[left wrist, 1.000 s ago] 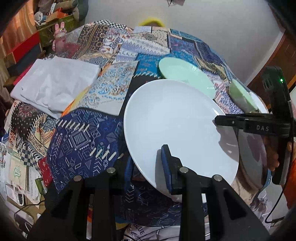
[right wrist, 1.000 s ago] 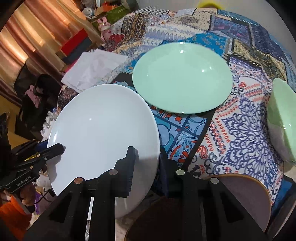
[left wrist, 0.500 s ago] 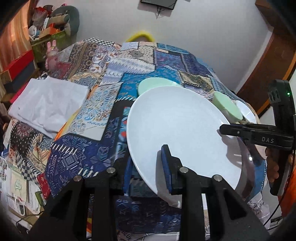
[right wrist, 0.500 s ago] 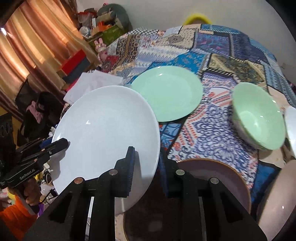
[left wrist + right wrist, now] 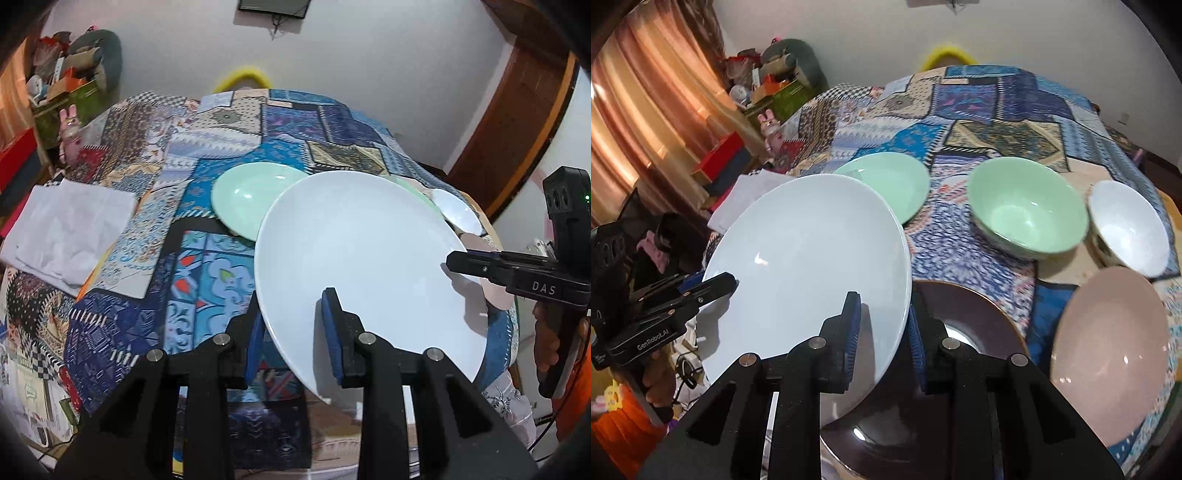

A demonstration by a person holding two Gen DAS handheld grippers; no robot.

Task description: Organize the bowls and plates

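Note:
A large white plate (image 5: 362, 254) is held in the air above the table by both grippers. My left gripper (image 5: 291, 328) is shut on its near-left rim. My right gripper (image 5: 882, 325) is shut on its opposite rim, over a dark brown plate (image 5: 971, 321); the white plate also shows in the right wrist view (image 5: 809, 258). On the patchwork cloth lie a mint green plate (image 5: 890, 181), a green bowl (image 5: 1027, 210), a white bowl (image 5: 1126, 229) and a pink plate (image 5: 1108, 347). The right gripper also shows from the side in the left wrist view (image 5: 465, 264).
A folded white cloth (image 5: 70, 229) lies at the table's left side. Shelves with boxes and toys (image 5: 764, 85) stand beyond the left edge, by the curtain (image 5: 646, 103). A wooden door frame (image 5: 517, 110) is at the far right.
Both grippers have raised the white plate off the cloth and drawn it back toward the table's near edge, so more of the table and bowls comes into view.

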